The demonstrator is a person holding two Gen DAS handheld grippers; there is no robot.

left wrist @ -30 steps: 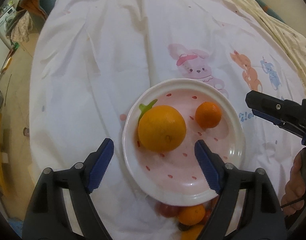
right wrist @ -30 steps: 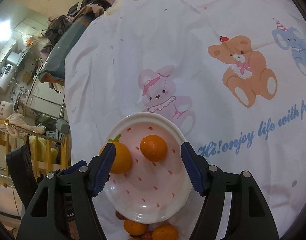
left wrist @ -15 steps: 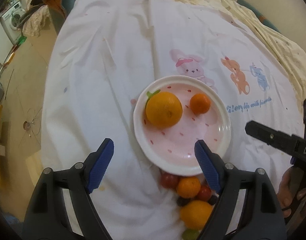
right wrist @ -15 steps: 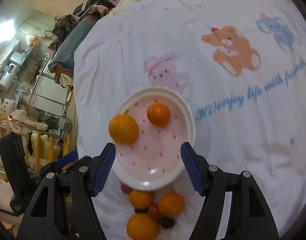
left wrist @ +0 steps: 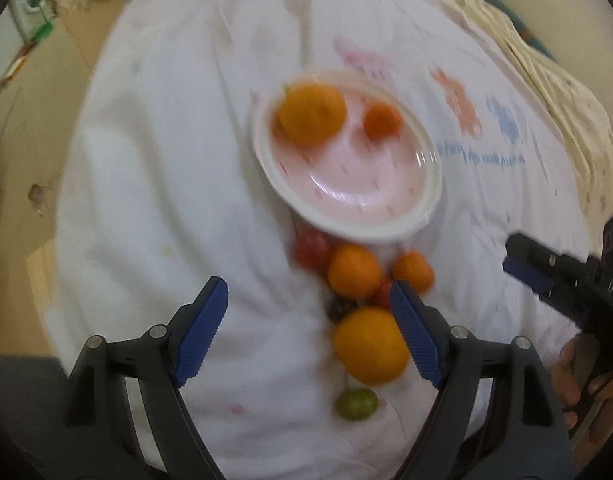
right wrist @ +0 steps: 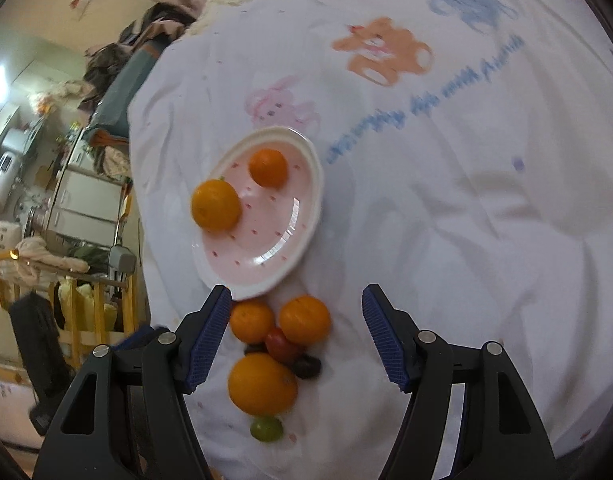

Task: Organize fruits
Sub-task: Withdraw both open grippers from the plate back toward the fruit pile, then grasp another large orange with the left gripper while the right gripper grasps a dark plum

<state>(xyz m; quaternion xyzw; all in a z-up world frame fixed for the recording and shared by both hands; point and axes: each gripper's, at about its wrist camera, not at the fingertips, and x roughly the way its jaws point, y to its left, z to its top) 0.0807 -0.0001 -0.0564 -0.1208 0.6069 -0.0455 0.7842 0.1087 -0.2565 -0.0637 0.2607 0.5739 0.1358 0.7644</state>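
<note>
Your left gripper (left wrist: 308,334) has its jaws spread wide and empty, hovering over the white sheet (right wrist: 446,220); the left view is blurred. Your right gripper (right wrist: 296,336) is likewise released, gripping nothing. The pink plate (right wrist: 302,236) lies on the sheet with a big orange (right wrist: 215,205) and a small orange (right wrist: 267,167) on it, apart from each other. Just below the plate sits a loose cluster: two tangerines (right wrist: 280,320), a red tomato (right wrist: 281,346), a dark grape (right wrist: 306,366), a large orange (right wrist: 262,384) and a green grape (right wrist: 266,428).
</note>
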